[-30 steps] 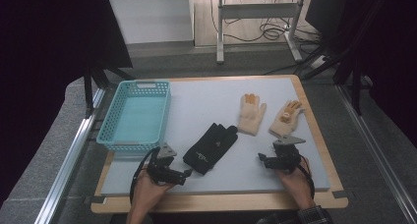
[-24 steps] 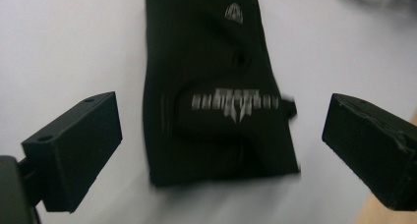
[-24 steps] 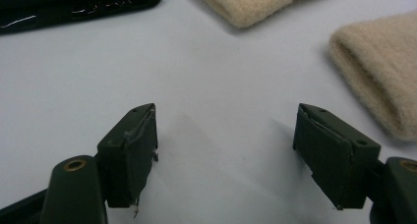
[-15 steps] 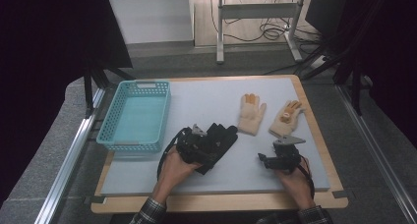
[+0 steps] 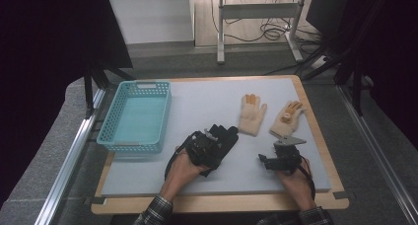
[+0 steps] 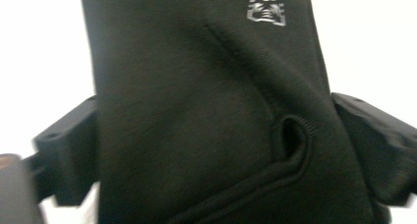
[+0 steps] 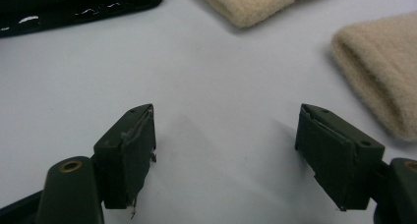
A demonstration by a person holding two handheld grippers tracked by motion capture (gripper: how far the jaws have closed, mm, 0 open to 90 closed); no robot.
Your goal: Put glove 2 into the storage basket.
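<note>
A black glove [image 5: 220, 142] lies near the middle of the grey mat [image 5: 197, 104], and the left gripper [image 5: 207, 145] sits right on top of its cuff end, the person's left hand [image 5: 183, 167] coming up from the bottom edge. From above, the gripper's body covers most of the glove, so only the fingers stick out toward the upper right. The left gripper view shows what that hides: the black fabric [image 6: 211, 116] runs up between the two jaws, one at each side of the frame, with a small grey logo [image 6: 266, 9] at the top. The jaws have just been closing a little around it, yet they stand wide and I cannot tell whether the pads press the cloth.

To the left of the glove stands a turquoise basket [image 5: 109, 131], close by but not touching. To the upper right lie two beige gloves, one [image 5: 251, 117] with orange fingertips just beyond the black glove's fingers, the other [image 5: 286, 120] further right near the mat's edge.

The right gripper [image 5: 276, 161] rests at the lower right, below the second beige glove, held by the right hand [image 5: 296, 183]. Its own view shows the jaws well apart with bare mat between them. That view also catches the cuffs of both beige gloves at the top [image 7: 246, 5] and right [image 7: 383, 67], and a strip of the black glove [image 7: 74, 5] in the upper left corner.
</note>
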